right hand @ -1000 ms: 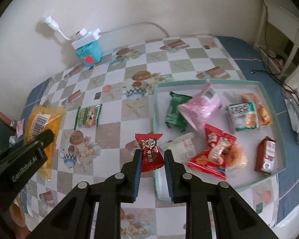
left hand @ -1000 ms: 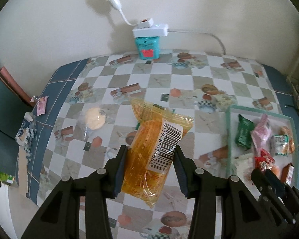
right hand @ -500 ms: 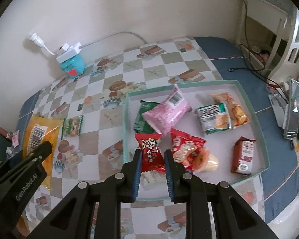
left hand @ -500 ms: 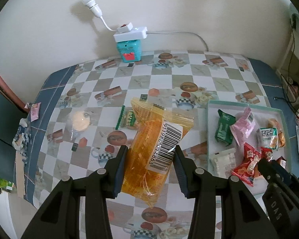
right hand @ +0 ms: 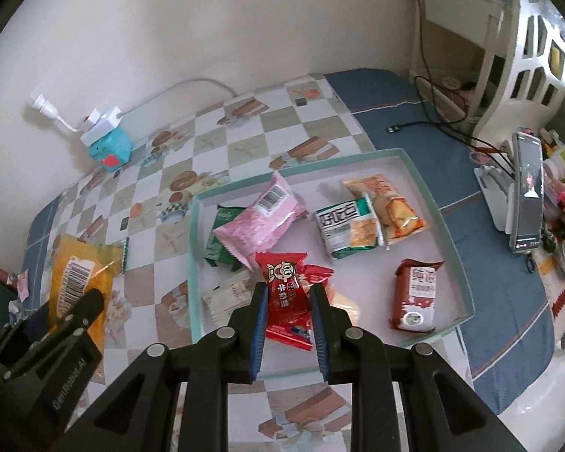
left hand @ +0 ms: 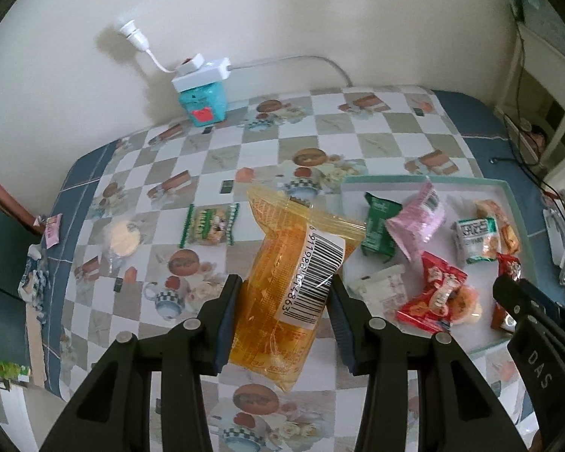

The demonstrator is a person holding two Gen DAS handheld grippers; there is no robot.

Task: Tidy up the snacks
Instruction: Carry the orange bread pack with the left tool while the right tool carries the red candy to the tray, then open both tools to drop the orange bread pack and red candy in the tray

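Note:
My left gripper [left hand: 285, 282] is shut on a yellow snack bag [left hand: 293, 263] with a barcode label, held above the checked tablecloth just left of the tray [left hand: 380, 180]. My right gripper [right hand: 287, 289] is shut on a small red candy packet [right hand: 287, 293], hanging over the near left part of the green-rimmed tray [right hand: 425, 188]. Inside the tray lie a pink bag [right hand: 261, 218], a dark green packet [right hand: 218, 241], a white-and-green packet [right hand: 348, 229], an orange packet [right hand: 391, 207], a brown-red packet [right hand: 414, 293] and a white wrapper [right hand: 226, 295]. The yellow snack bag [right hand: 79, 275] also shows at the right wrist view's left edge.
On the cloth left of the tray lie a green-edged biscuit pack [left hand: 209, 224] and a clear-wrapped round cake [left hand: 121, 237]. A teal box with a white power strip [left hand: 203, 94] stands by the wall. A phone on a stand [right hand: 527, 196] and cables sit right of the tray.
Both grippers have moved to the right across the table with their packets. The red packet now hangs over the tray's inside; the yellow bag has come close to the tray's left rim.

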